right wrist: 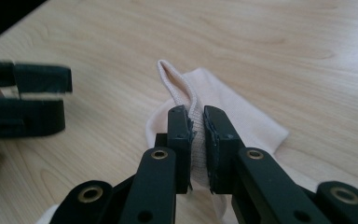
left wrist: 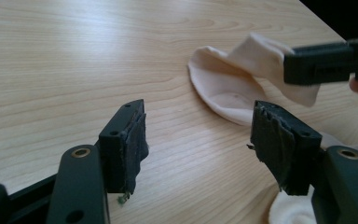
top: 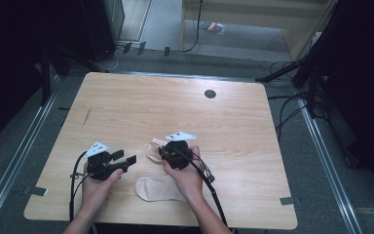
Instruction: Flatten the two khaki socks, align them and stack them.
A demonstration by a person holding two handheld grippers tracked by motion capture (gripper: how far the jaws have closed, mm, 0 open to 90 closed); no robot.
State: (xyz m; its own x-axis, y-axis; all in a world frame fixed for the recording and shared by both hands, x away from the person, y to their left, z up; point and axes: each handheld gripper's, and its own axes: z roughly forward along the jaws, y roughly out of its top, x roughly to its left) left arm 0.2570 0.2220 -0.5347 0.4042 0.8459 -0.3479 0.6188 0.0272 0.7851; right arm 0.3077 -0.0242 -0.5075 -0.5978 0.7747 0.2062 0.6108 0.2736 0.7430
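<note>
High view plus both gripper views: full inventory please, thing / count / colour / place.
Socks: two, pale peach. One flat near the front edge of the table; the other just beyond it, its edge pinched up.
Table: one, light wood.
Round cap: one, dark, set in the tabletop toward the far edge.
Cables: several, black, on the grey floor right of the table.
Small packet: one, mixed colours, on the floor far behind the table.
Left gripper: black, open over bare wood beside the socks.
Right gripper: black, shut on the raised sock.
Hands: left, right, one gripper each.
</note>
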